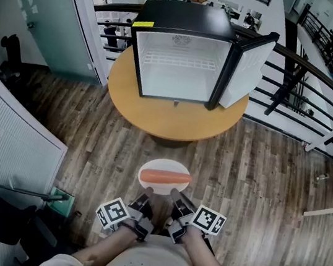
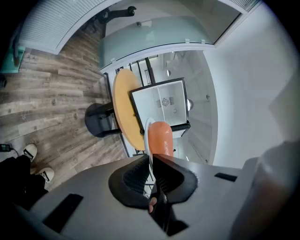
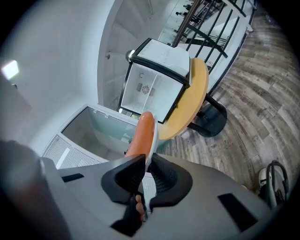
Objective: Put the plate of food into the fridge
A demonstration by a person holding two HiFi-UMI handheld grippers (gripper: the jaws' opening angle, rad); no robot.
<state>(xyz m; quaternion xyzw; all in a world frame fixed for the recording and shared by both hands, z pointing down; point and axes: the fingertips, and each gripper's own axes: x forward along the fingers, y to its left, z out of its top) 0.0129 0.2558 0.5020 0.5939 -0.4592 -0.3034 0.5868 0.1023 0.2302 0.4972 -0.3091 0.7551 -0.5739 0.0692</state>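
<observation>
While both grippers grip the plate's near rim, the coming move turns on one line: the fridge stands straight ahead of them, with the plate between. The left gripper (image 1: 146,194) and the right gripper (image 1: 176,196) sit side by side. Each has its jaws closed on the thin white edge of the plate (image 1: 167,162), on the side away from the fridge (image 1: 185,16). Each gripper view shows that rim pinched between the black pads. Neither hand is nearer the fridge; they are level, so the carry is shared. The forearms are drawn in close to the body with elbows bent, which I judge leaves plenty of reach to push forward.

The plate is held about flat over the floor (image 1: 254,174), well short of the fridge. Its height against the fridge's opening cannot be told from above. On it lies the sausage (image 1: 165,177), its long axis crosswise and parallel to the fridge's open front. It points at neither gripper and would go in broadside.

The fridge stands on the table (image 1: 156,121) and faces the person. Its door (image 1: 247,67) is swung out at the fridge's right edge in the head view, clear of the straight path. The cavity looks bare, with a wire shelf (image 1: 175,58) high up. I judge the next move to be a straight forward reach by both arms together. The plate should stay level so the sausage does not roll toward the fridge or away from it.
</observation>
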